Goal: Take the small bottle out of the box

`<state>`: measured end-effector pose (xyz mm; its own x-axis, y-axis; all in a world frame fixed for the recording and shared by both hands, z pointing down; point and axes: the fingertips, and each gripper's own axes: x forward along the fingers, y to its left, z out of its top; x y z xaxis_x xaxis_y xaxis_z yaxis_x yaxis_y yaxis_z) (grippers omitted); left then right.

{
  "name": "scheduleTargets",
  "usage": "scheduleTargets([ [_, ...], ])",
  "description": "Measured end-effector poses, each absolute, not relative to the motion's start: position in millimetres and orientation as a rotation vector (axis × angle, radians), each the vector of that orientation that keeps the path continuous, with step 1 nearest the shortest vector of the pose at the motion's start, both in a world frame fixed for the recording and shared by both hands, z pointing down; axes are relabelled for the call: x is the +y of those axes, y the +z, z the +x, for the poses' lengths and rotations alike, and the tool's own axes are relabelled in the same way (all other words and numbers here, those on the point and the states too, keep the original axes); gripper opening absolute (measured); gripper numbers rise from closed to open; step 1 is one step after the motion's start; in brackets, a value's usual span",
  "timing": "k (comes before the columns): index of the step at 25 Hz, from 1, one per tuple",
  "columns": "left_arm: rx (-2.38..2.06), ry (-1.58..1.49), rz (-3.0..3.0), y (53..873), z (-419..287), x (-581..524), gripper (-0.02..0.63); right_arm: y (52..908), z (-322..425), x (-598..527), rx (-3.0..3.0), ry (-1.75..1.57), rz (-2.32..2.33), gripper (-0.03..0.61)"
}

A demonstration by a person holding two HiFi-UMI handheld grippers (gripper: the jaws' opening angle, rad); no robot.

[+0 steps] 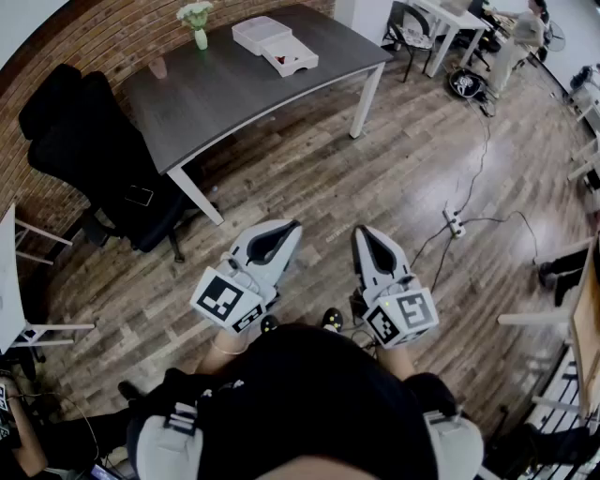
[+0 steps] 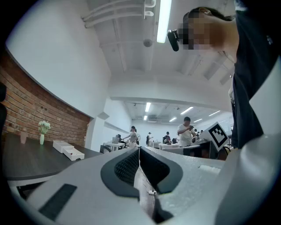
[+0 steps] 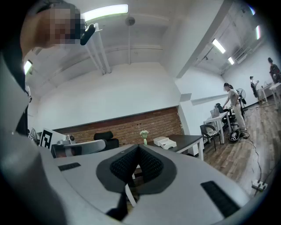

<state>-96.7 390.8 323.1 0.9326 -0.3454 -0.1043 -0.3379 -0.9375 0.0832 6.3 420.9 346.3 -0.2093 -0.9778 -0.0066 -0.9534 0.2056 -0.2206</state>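
Observation:
A white box [image 1: 277, 47] lies open in two parts on the dark grey table [image 1: 225, 94], far from me at the back. The small bottle cannot be made out from here. Both grippers are held close to my body over the wooden floor, well short of the table. My left gripper [image 1: 291, 227] has its jaws pressed together with nothing between them, and the same holds for my right gripper [image 1: 362, 232]. The left gripper view shows the closed jaw tips [image 2: 139, 150] and the box [image 2: 68, 150] at left. In the right gripper view the box [image 3: 164, 142] sits beyond the closed tips [image 3: 138, 148].
A vase of flowers [image 1: 195, 24] and a cup [image 1: 159, 67] stand on the table's far side. A black office chair [image 1: 94, 141] sits left of the table. A power strip with cables [image 1: 455, 223] lies on the floor to the right. People work at desks behind [image 2: 186, 132].

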Motion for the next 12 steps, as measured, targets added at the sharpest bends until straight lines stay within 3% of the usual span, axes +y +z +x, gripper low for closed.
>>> scheduleTargets([
  [12, -0.56, -0.14, 3.025, 325.4, -88.1, 392.8, 0.003, 347.8, 17.4, 422.2, 2.289, -0.278, -1.833, 0.0],
])
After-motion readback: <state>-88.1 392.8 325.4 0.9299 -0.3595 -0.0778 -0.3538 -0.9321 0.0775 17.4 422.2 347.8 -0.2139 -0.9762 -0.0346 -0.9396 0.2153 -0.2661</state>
